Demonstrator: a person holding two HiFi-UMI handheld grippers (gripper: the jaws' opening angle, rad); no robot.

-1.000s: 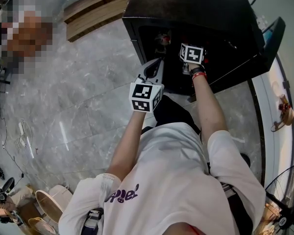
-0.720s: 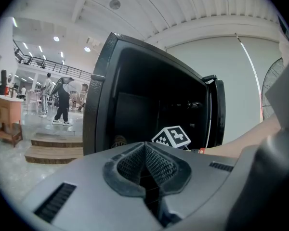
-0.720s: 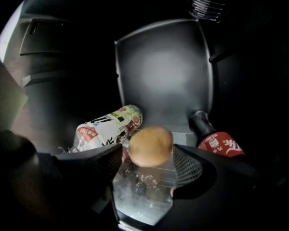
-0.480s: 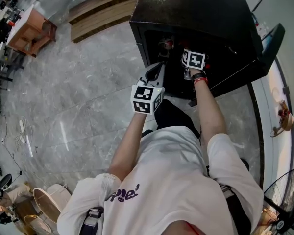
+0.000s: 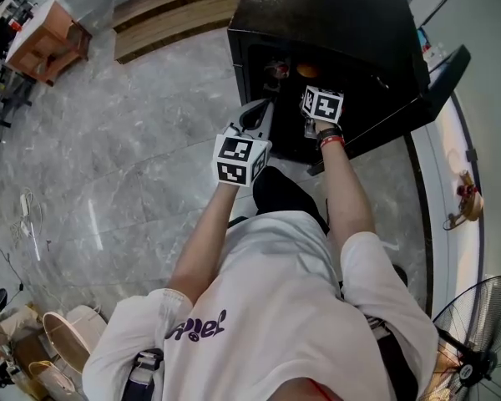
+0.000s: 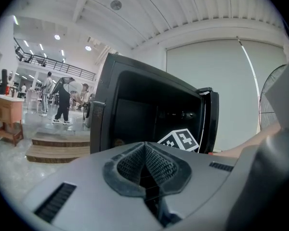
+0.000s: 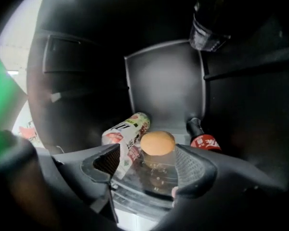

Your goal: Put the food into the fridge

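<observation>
The right hand-held gripper (image 5: 317,100) hangs at the open black fridge (image 5: 334,15) mouth, the left hand-held gripper (image 5: 252,119) just outside

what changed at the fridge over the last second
The right gripper has just been opening its jaws; the round orange food lies free between them in the fridge, and the gripper has drawn back slightly. The left gripper stays shut and empty outside; fridge door still open.

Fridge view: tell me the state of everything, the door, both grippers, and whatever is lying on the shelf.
Fridge door: open.
Left gripper: shut, empty.
Right gripper: open, jaws have just been opening, nothing gripped.
Orange food: resting on the shelf, untouched.
Pack: lying on its side.
Bottle: lying on its side.
</observation>
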